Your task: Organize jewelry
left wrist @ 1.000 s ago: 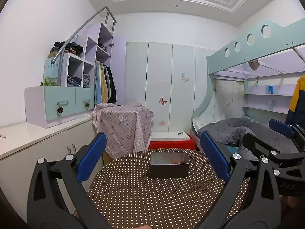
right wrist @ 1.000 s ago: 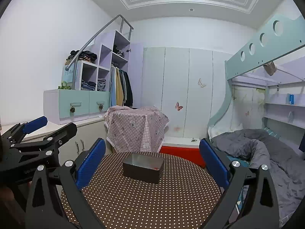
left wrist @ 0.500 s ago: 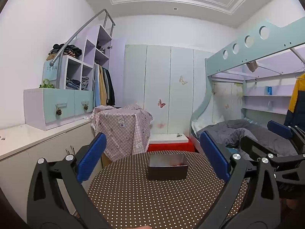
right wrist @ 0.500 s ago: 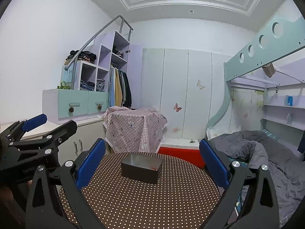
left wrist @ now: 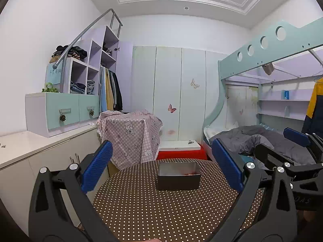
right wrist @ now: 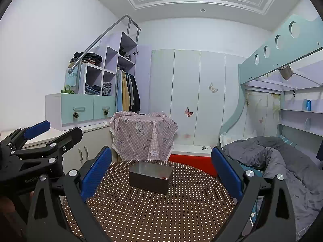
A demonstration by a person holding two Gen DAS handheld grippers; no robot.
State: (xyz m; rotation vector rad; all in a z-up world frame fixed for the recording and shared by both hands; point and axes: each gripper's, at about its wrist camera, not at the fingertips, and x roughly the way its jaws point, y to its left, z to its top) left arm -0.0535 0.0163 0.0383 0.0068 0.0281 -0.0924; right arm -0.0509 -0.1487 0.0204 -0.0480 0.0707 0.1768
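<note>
Left claw [left wrist: 161,167] gapes — box [left wrist: 178,175] ahead, centred, apart.

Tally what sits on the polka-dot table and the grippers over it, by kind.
Dark rectangular box: 1
Small red item inside the box, too small to identify: 1
Left gripper, jaws open: 1
Right gripper, jaws open: 1
Total: 4

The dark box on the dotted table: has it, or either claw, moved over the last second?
Hardly anything changed. Both claws tipped slightly, so the room sits a touch lower in each view. The left claw and right claw remain open and empty; nothing was grasped or released. The dark box stays put on the dotted table, something small and red still inside.
</note>
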